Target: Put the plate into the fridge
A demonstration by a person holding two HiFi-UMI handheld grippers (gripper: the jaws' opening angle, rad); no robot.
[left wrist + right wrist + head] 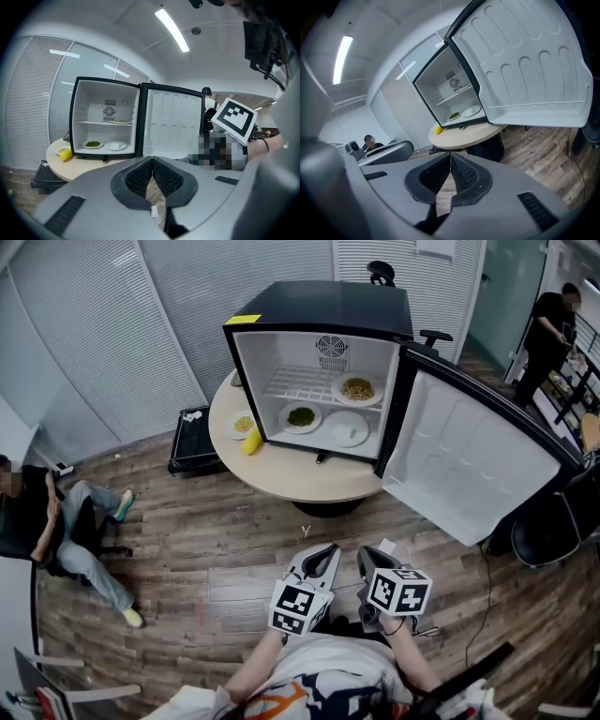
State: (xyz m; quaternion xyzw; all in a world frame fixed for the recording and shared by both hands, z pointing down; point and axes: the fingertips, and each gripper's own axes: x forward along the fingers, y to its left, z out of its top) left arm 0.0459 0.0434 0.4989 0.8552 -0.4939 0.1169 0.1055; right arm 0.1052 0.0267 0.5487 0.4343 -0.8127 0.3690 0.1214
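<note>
Two-handed, holds left gripper [330, 551] and right gripper [368, 555] side by side, near, above plank floor [234, 521], both sets of jaws clenched on nothing. Faces round table [309, 479] farther off, black fridge [319, 310] on it, door [469, 465] swung open rightward. Shows plate of greens [300, 416] and white plate [347, 427] on the fridge bottom, plate of yellowish food [357, 389] on the wire shelf above. Shows fourth plate [243, 425] outside, on the table left of the fridge, beside corn cob [251, 442]. Includes seated person [37, 521] left, standing person [553, 334] far right.
</note>
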